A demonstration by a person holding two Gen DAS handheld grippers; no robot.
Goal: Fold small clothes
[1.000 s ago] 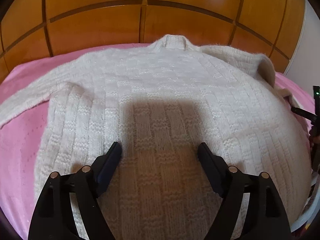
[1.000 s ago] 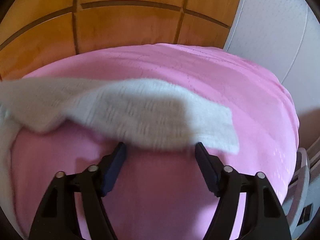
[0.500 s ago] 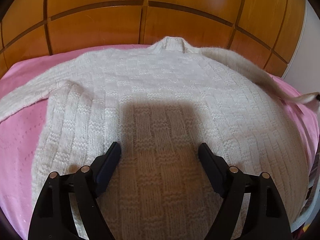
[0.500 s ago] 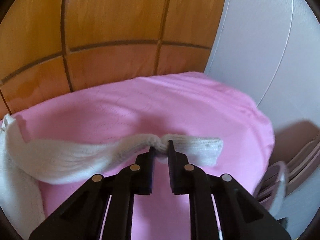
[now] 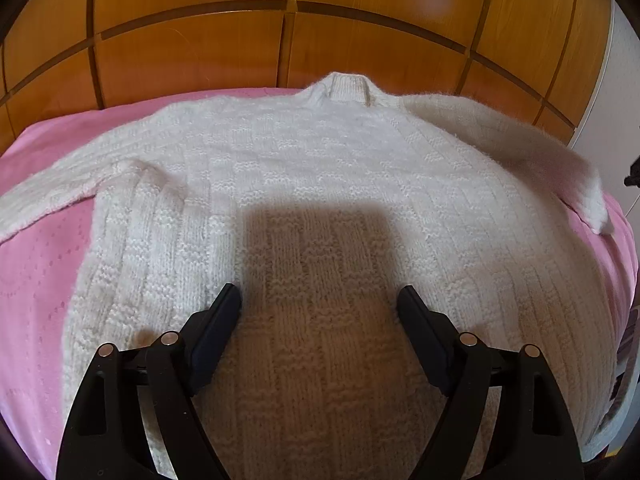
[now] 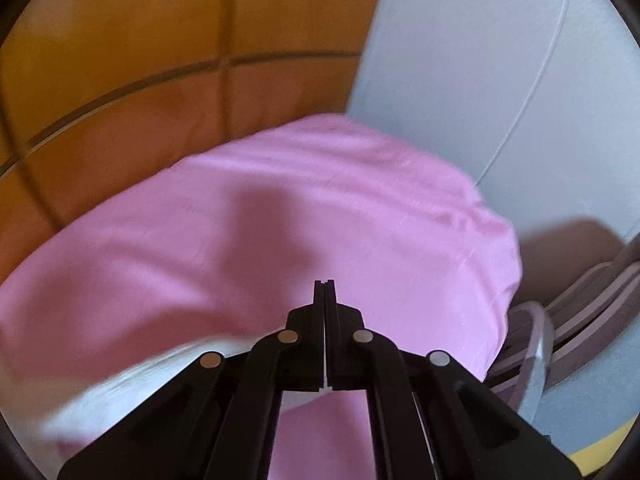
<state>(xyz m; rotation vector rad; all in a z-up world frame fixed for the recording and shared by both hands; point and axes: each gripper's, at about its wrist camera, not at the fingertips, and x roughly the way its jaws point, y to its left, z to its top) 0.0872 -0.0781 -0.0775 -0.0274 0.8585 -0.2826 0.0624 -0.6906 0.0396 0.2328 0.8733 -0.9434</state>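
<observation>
A cream knitted sweater (image 5: 320,184) lies flat on a pink bedspread (image 5: 36,280), collar at the far end by the headboard. My left gripper (image 5: 319,300) is open and empty just above the sweater's lower body. The right sleeve (image 5: 540,156) is lifted off the bed at the right. In the right wrist view my right gripper (image 6: 324,286) is shut on that sleeve; blurred white knit (image 6: 132,380) hangs below and left of the jaws, with a white sliver between them.
A wooden panelled headboard (image 5: 320,40) stands behind the bed. A white wall (image 6: 480,80) lies to the right. Past the bed's right edge (image 6: 508,288) are purplish striped items (image 6: 580,292) on the floor.
My right gripper closed on the right sleeve's end and lifted it off the bed, swinging right. The left gripper stayed still and open over the sweater.
</observation>
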